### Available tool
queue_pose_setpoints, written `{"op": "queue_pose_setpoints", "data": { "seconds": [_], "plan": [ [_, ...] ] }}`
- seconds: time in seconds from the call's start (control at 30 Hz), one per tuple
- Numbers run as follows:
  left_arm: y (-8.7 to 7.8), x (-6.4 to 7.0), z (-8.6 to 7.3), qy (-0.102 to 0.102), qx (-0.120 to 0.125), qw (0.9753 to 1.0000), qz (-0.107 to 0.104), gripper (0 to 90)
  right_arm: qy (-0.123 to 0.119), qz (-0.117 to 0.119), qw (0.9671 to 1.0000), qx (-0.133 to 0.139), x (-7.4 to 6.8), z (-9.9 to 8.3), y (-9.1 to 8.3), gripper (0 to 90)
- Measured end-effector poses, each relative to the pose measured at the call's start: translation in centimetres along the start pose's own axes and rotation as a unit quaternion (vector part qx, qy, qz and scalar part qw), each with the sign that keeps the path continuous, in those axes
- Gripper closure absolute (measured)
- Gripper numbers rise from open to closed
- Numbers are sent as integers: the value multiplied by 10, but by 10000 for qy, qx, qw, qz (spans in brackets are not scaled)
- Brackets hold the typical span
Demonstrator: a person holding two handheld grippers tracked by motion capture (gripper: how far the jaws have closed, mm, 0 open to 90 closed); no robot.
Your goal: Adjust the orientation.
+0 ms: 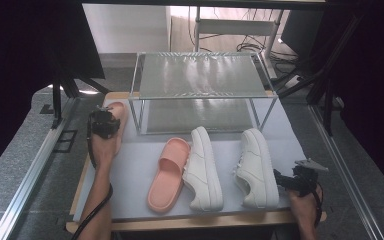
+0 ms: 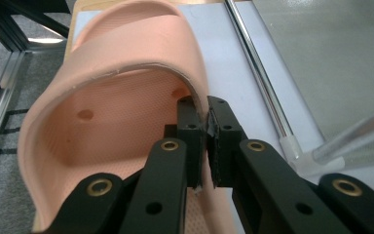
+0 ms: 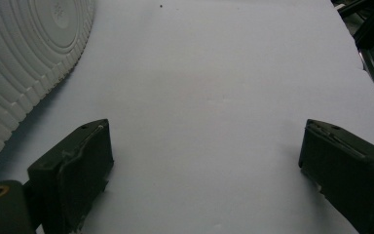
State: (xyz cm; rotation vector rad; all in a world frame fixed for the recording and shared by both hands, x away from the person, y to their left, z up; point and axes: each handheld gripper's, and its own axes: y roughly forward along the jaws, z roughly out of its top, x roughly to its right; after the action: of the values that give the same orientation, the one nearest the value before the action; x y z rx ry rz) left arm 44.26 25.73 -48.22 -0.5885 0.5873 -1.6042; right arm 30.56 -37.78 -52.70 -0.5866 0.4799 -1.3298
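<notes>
We see our left tool (image 2: pixel 208 141) clamped on the side edge of a pink slipper's (image 2: pixel 121 97) strap, its two black jaws pressed together with the thin rubber wall pinched between them. In the high view this left tool (image 1: pixel 103 123) sits at the far left of the bench (image 1: pixel 135 165), and the held slipper (image 1: pixel 118 114) pokes out just beyond it, near the left leg of the metal rack (image 1: pixel 200 75). In the left gripper view the rack's rail and corner run just beside the slipper on the white bench surface.

Our right tool (image 3: pixel 204 161) has its jaws spread wide with nothing between them, just bare white bench. The ridged sole of a white sneaker (image 3: pixel 24 58) lies close by at the left of the right gripper view. From above, the right tool (image 1: pixel 282 178) rests at the near right corner, just beside that right-hand white sneaker (image 1: pixel 256 167).

Between the two tools lie a second pink slipper (image 1: pixel 169 174) and another white sneaker (image 1: pixel 203 167), touching side by side in front of the rack
</notes>
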Motion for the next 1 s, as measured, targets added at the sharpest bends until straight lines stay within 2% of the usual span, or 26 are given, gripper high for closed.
{"op": "queue_pose_setpoints", "data": {
  "seconds": [0.2, 0.43, 0.67, 0.77, 0.87, 1.0],
  "plan": [
    [-12, -1, -2, 25, 74, 9999, -128, 854, 0, 0, 10000, -1, 0, 0, 0, 57],
    [-29, 0, -5, 224, 71, 9995, -213, 853, -1, 0, 10000, 1, 0, 0, 0, 57],
    [-49, 3, -10, 440, 128, 9988, -193, 847, 0, 0, 10000, 0, 0, 0, 0, 56],
    [-57, 3, -14, 497, 120, 9985, -220, 847, 0, 0, 10000, 0, 0, 0, 0, 57],
    [-66, 4, -23, 529, 104, 9979, -366, 847, 0, 0, 10000, 0, 0, 0, 0, 57],
    [-77, 6, -32, 610, 100, 9970, -457, 848, 0, -1, 10000, 0, 0, 0, 0, 57]
  ]
}}
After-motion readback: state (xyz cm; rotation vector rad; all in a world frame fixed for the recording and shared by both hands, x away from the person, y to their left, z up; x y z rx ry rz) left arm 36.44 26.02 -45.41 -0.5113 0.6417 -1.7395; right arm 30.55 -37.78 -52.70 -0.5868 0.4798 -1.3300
